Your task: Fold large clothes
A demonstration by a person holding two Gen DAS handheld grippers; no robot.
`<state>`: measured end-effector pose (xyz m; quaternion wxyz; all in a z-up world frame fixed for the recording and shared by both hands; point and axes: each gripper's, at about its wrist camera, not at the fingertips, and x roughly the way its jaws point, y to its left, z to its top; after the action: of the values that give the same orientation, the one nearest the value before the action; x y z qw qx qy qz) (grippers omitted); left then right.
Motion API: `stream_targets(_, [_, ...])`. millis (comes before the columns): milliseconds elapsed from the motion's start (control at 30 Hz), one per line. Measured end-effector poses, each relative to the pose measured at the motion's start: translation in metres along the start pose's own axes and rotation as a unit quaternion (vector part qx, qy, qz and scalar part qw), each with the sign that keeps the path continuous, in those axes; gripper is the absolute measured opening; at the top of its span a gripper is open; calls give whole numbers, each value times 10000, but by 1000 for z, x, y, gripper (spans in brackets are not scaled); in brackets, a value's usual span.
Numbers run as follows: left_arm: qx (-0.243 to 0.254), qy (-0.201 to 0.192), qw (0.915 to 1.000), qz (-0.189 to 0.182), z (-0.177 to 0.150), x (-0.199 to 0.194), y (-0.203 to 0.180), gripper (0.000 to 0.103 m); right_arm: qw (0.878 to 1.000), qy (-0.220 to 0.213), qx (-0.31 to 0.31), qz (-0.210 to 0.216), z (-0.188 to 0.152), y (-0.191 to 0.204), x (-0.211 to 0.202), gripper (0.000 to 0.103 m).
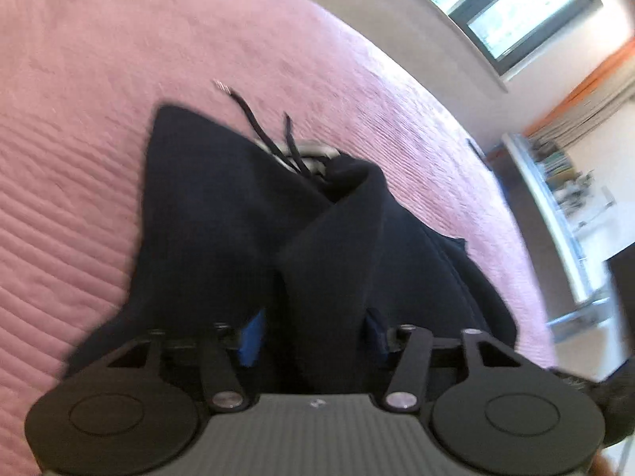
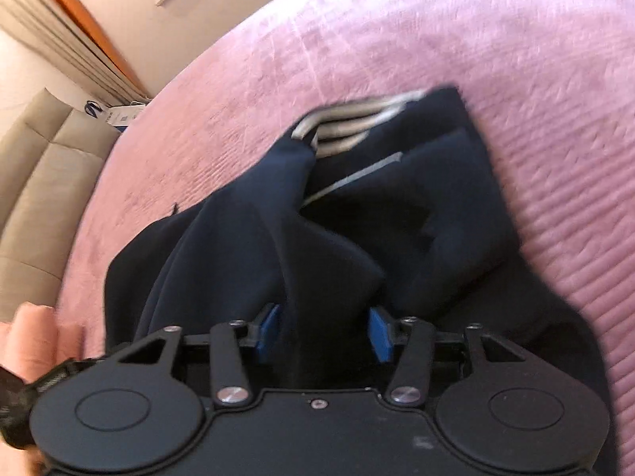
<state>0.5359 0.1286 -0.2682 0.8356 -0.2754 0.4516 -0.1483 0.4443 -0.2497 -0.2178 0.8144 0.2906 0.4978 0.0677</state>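
Left gripper [image 1: 313, 337] close up, blue pads [image 1: 252, 337] pinching thick fold of dark blue clothes [image 1: 222, 214]. Right gripper [image 2: 323, 333] same, blue pads [image 2: 381, 337] squeezing bunch of same cloth. Clothes lie crumpled on pink bed cover [image 1: 99, 99], stretching away from both grippers. Black strings [image 1: 254, 119] poke out far end, near striped grey band [image 2: 349, 119]. Person's hand [image 2: 31, 341] at left edge. Window [image 1: 528, 12] and shelf [image 1: 555, 182] behind bed. Picture blurry.
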Motion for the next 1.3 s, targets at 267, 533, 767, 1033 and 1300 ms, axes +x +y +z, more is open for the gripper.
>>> stream_targets(267, [-158, -443, 9977, -492, -16, -42, -8, 9, 9988, -473, -108, -71, 0, 11, -69, 7])
stream_targets(533, [497, 249, 9985, 21, -60, -13, 9, 22, 9933, 463, -438, -962, -26, -13, -23, 42])
stream_targets(767, [1113, -165, 9936, -138, -39, -81, -15, 23, 9836, 196, -1338, -1192, -24, 18, -76, 54])
stream_targets(1033, [1818, 369, 9810, -575, -50, 0, -61, 20, 9611, -12, -2726, -433, -56, 114, -20, 37])
stream_targets(1300, [984, 490, 9937, -237, -62, -12, 7, 3, 9381, 1044, -3210, -780, -129, 56, -26, 36])
